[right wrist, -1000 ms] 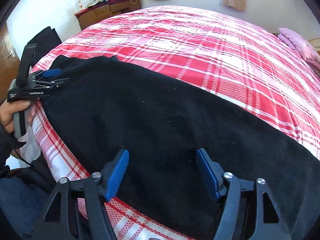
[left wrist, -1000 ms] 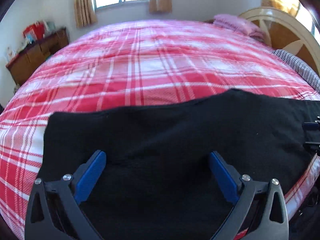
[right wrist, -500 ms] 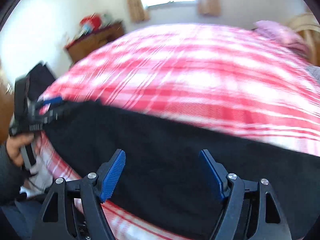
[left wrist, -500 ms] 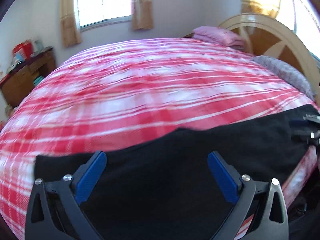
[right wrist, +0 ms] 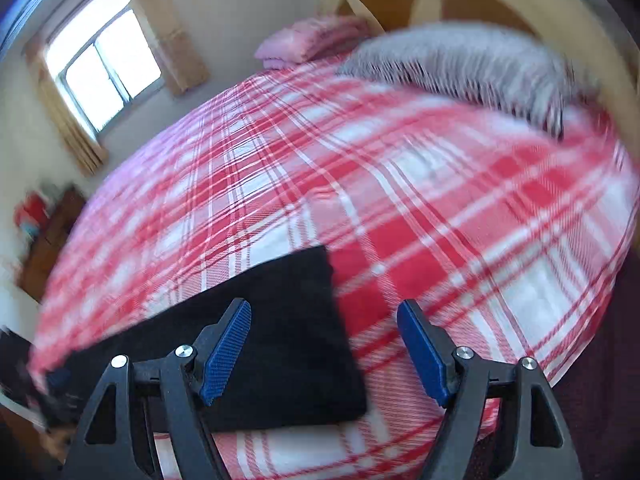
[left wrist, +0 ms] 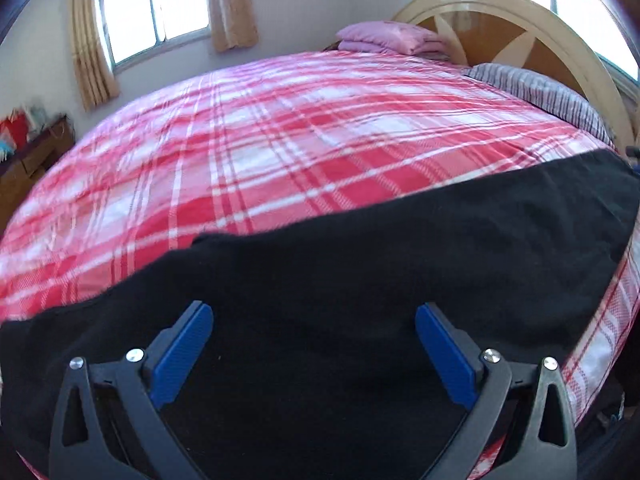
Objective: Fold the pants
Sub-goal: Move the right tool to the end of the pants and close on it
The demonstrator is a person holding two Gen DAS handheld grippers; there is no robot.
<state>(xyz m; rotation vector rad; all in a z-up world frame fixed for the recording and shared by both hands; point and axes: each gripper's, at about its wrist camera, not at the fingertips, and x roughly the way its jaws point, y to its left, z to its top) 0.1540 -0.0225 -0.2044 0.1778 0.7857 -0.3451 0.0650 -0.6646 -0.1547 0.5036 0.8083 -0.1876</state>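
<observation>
The black pants (left wrist: 360, 280) lie flat in a long strip along the near edge of the bed, on the red and white plaid bedspread (left wrist: 280, 140). In the right wrist view their squared-off end (right wrist: 304, 320) sits just ahead of the right gripper (right wrist: 324, 344), with bare plaid beyond it toward the striped grey pillow (right wrist: 460, 64) and the round headboard (right wrist: 580, 12).

Both tools are empty. The left gripper (left wrist: 314, 344) hovers over the middle of the cloth with its blue pads (left wrist: 180, 356) spread wide and nothing between them. The right gripper's jaws also stand wide apart; the left pad is over the fabric, the right pad over the bedspread, neither pinching anything.

The step in hand looks like lining up on the end of the pants for a lengthwise fold. To do it well, the right gripper should come down square on the end corner and catch every layer of cloth (not the bedspread beneath, which is easy to snag). The left gripper would do best taking the other edge at the same end, or pinning the intended crease line. The blur in the right view suggests haste; settling before closing will keep the fold edges aligned.
</observation>
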